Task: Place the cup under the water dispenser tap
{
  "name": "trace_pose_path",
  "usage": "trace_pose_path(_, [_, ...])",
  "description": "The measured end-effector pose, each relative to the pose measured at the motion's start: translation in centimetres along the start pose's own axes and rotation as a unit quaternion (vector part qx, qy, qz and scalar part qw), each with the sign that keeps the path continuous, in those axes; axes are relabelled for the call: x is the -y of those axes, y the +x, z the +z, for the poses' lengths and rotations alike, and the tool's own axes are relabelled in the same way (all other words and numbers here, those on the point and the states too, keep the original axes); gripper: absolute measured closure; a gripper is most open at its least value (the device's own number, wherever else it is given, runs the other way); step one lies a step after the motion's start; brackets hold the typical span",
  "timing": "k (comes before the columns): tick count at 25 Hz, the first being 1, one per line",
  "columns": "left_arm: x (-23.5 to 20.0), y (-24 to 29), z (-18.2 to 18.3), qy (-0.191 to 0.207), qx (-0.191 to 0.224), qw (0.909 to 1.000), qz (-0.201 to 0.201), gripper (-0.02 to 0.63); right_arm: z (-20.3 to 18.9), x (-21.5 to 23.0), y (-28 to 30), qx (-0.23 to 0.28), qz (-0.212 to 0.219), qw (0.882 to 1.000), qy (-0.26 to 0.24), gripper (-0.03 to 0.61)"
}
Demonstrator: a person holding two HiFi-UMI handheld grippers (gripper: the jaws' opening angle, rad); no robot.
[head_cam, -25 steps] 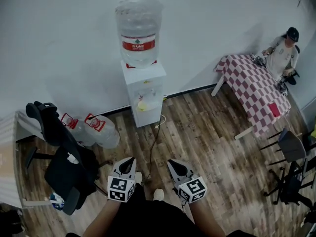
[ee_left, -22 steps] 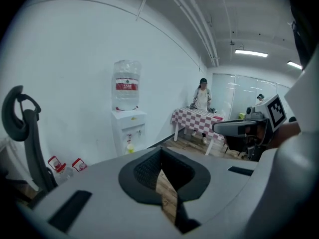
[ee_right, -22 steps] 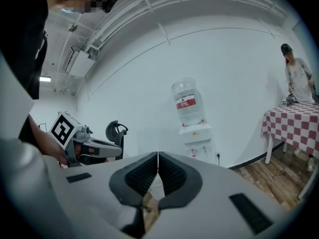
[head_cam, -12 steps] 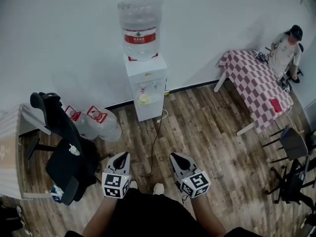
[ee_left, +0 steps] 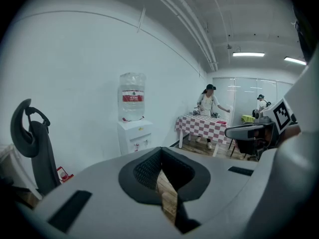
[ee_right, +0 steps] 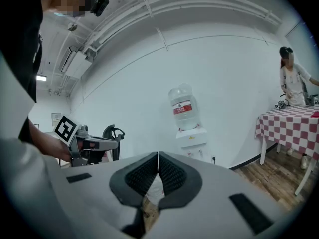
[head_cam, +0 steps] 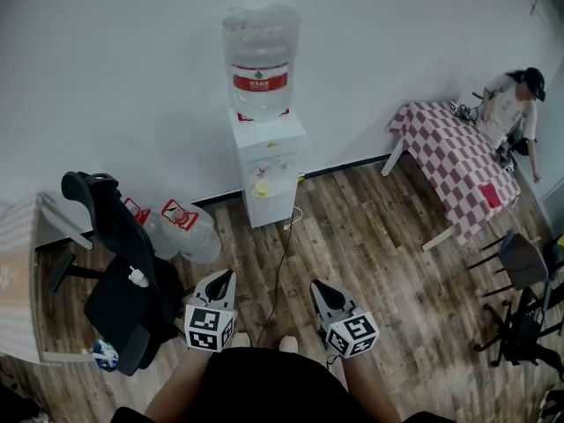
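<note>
Black office chair (head_cam: 119, 276), far left, on the wood floor (head_cam: 388, 236), with a small white bottle (head_cam: 136, 278) on its seat. Two clear water jugs (head_cam: 183, 232) with red labels, side by side on the floor between the chair and the wall. Left gripper (head_cam: 224, 277), low centre-left in the head view, held in the person's hand, marker cube toward the body, tips pointing toward the wall. The left gripper view shows its jaws pressed together with nothing between them; floorboards show through the slot below the tips. Water dispenser (head_cam: 268, 170), white, standing against the white wall ahead of both grippers, with a large clear red-labelled bottle (head_cam: 260, 55) upended on top. Cup (head_cam: 262, 189): a small yellow item in the dispenser's tap recess, seemingly this; too small to tell how it sits under the taps. It lies well apart from both grippers, ahead of them and roughly between the lines they point along, held by neither. Dark cable (head_cam: 278, 263), running over the floor from the dispenser's foot toward the person. Right gripper (head_cam: 319, 287), low centre-right, beside the left one and apart from it, pointing the same way; jaws closed tip to tip, empty. Checked bench (head_cam: 454, 161), red and white, well to the right near the wall, carrying small items. Person (head_cam: 511, 104) in a dark cap at its far end. Dark chairs (head_cam: 520, 267), far right edge.
</note>
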State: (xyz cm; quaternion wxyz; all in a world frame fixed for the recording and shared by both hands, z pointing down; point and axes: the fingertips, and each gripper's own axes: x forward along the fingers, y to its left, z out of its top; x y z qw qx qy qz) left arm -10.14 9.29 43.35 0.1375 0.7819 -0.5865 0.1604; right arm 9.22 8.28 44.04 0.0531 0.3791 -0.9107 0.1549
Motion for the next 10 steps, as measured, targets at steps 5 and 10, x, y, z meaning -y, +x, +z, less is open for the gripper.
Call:
trace_pose_path(5, [-2.0,-0.1,-0.3,0.002,-0.001,1.0000,0.003,0.600,0.5,-1.1,1.2,0.002,-0.002,1.000,-0.006,0.555])
trace_pose_path(10, [-2.8,0.3,-0.3,0.000,0.001,1.0000,0.000,0.598,0.9,-1.1,1.9,0.004,-0.006,1.000,-0.010,0.555])
